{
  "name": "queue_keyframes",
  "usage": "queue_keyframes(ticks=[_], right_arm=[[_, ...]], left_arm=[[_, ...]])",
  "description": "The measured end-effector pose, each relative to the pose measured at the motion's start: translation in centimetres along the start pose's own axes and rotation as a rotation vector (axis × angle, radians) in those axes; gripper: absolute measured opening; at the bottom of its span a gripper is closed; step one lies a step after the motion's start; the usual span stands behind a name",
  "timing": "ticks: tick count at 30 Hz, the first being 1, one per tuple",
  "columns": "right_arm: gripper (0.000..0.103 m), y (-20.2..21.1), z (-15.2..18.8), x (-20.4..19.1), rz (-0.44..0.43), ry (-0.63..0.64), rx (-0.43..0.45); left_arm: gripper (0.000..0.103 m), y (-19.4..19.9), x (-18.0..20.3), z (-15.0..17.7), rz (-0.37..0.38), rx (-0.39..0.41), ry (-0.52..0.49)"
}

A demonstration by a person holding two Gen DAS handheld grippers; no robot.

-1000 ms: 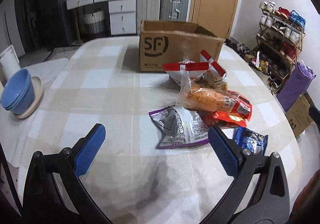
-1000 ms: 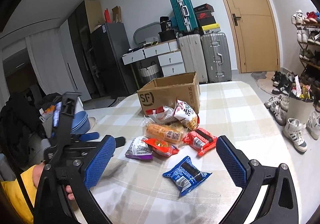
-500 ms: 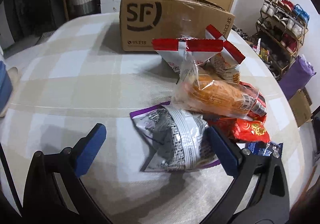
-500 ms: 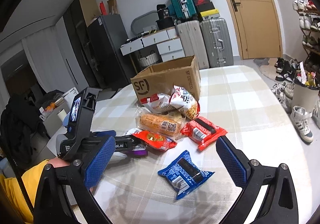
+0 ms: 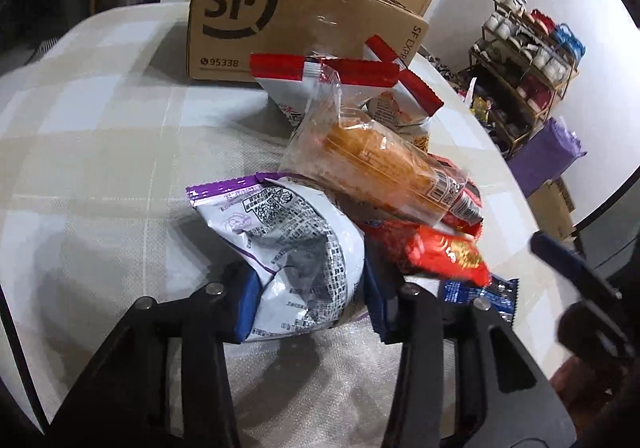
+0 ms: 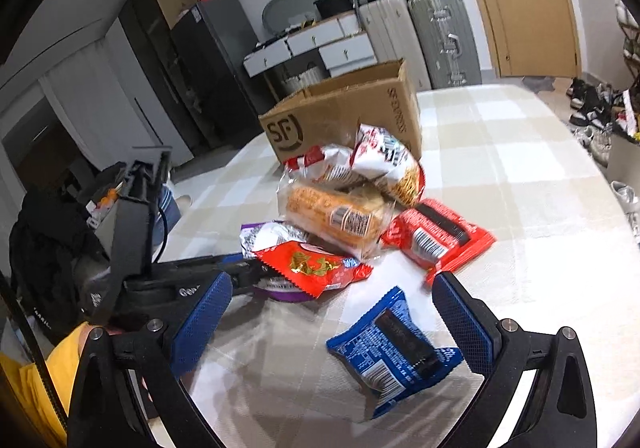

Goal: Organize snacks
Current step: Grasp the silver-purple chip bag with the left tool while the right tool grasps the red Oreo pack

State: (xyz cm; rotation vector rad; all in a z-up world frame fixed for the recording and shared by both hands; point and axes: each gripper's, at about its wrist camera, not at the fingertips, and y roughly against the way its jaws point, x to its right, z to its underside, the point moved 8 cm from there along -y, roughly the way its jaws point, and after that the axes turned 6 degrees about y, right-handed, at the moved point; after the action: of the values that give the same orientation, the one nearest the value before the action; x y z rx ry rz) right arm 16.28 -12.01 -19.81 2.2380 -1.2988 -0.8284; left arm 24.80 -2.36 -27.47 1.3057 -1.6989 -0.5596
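My left gripper [image 5: 306, 298] is shut on the near end of a purple and silver snack bag [image 5: 296, 244], which lies on the table at the front of a snack pile; the bag also shows in the right wrist view [image 6: 272, 238]. Against it lie a red packet [image 5: 440, 252], a clear bag of orange snack [image 5: 372, 159] and red-topped white bags [image 5: 320, 83]. An open SF cardboard box [image 5: 288, 19] stands behind the pile. My right gripper [image 6: 332, 322] is open, just above a blue packet [image 6: 392, 348].
The pale checked tablecloth [image 5: 100, 151] covers the round table. A flat red packet [image 6: 436, 236] lies right of the pile. A shoe rack [image 5: 528, 59] and a purple bag [image 5: 548, 155] stand beyond the table's right edge. Suitcases [image 6: 440, 31] and drawers stand behind.
My left gripper moved forward to the purple and silver bag and closed on it. My right gripper moved down closer to the blue packet, still open.
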Motion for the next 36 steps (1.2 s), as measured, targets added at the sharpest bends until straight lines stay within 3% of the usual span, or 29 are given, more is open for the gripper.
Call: queue_keyframes(ticks=[5,9,17,21,24,28,29,30,36], right_arm=[[0.101,-1.8,-0.4,0.0,-0.015,-0.008,-0.05],[0.095,-3.1,-0.3,-1.1,-0.029,0.022,-0.108],[0.093,-6.2,0.2,-3.2,0.018,0.092,-0.231],[0.071,-8.7,1.4,-3.5,0.086,0.135,-0.323],[0.07,-9.4,1.6,-4.1,0.12,0.18,-0.32],[0.059,-9.6,1.7,-5.2,0.151,0.243,-0.315],[0.049,-9.6,1.7,-5.3,0.146,0.243,-0.312],[0.047,-9.4,1.7,-5.5,0.129,0.233,-0.306],[0.046,-7.5,2.4,-5.7,0.047,0.158,-0.263]], left_arm=[[0.04,0.1,-0.7,-0.6,0.004,-0.009,0.024],[0.04,0.6,-1.9,-0.7,0.002,-0.01,0.047],[0.04,4.0,-2.3,0.2,0.006,0.03,0.069],[0.04,6.4,-3.2,0.9,0.004,0.063,0.074],[0.04,8.8,-4.3,1.8,0.002,0.085,0.073],[0.04,11.4,-5.4,2.9,0.0,0.108,0.076],[0.04,12.3,-5.8,3.5,-0.001,0.113,0.077],[0.04,12.7,-6.0,3.7,-0.002,0.119,0.078],[0.04,14.8,-6.1,4.6,-0.01,0.14,0.076]])
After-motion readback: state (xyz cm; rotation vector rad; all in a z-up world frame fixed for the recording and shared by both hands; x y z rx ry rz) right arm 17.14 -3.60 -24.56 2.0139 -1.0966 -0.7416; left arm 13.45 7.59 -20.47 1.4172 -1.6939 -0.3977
